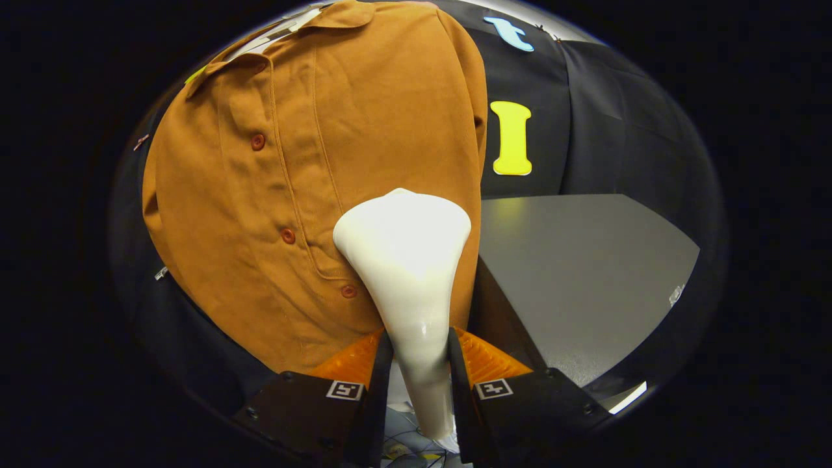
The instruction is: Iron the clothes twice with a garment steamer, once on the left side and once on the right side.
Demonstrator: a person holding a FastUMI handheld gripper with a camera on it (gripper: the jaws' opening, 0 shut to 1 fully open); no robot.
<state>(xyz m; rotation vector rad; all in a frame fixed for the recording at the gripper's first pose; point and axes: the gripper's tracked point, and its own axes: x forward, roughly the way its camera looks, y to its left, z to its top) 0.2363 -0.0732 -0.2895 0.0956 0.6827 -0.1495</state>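
Steamer [406, 260] clamped by its smooth, likely slippery neck in the closed tool [417, 364] — head against the soft brown shirt [292, 162] hanging beside the grey desk [585, 273], right of the buttons.

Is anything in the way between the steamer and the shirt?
Nothing visible. The gripper has both fingers shut on the steamer handle, and its wide head sits right in front of the brown shirt, just right of the buttons, with nothing seen between them.
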